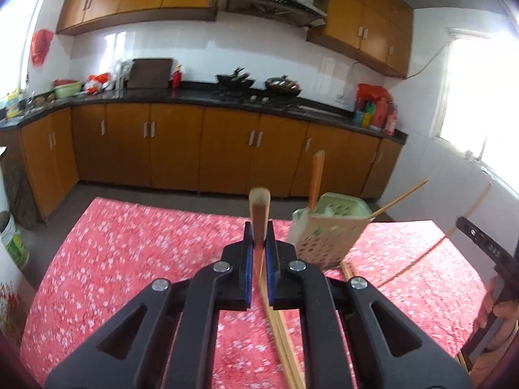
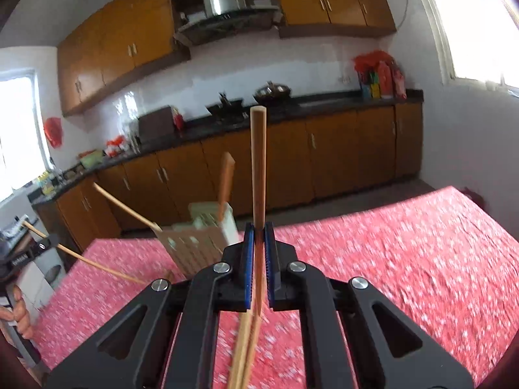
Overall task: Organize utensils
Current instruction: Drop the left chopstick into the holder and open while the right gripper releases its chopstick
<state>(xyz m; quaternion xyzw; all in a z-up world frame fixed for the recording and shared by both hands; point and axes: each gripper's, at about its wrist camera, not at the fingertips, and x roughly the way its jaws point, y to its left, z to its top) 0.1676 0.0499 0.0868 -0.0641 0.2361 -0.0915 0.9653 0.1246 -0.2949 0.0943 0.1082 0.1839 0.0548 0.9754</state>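
Right of centre in the left view, my left gripper (image 1: 259, 243) is clenched on wooden chopsticks (image 1: 259, 209), blunt ends up, near the perforated beige plastic utensil holder (image 1: 324, 236). My right gripper (image 2: 259, 240) likewise clamps a second wooden pair (image 2: 258, 162), upright, probably for dropping in.

The left gripper (image 1: 259, 236) is clamped on a pair of wooden chopsticks (image 1: 259, 209), their blunt ends pointing to 12 o'clock. At 1 o'clock a perforated utensil holder (image 1: 327, 236) leans tilted on the red floral tablecloth (image 1: 129, 253), a wooden handle (image 1: 317, 178) standing in it. At 3 o'clock the right gripper (image 1: 486, 246) holds another chopstick (image 1: 467, 214).
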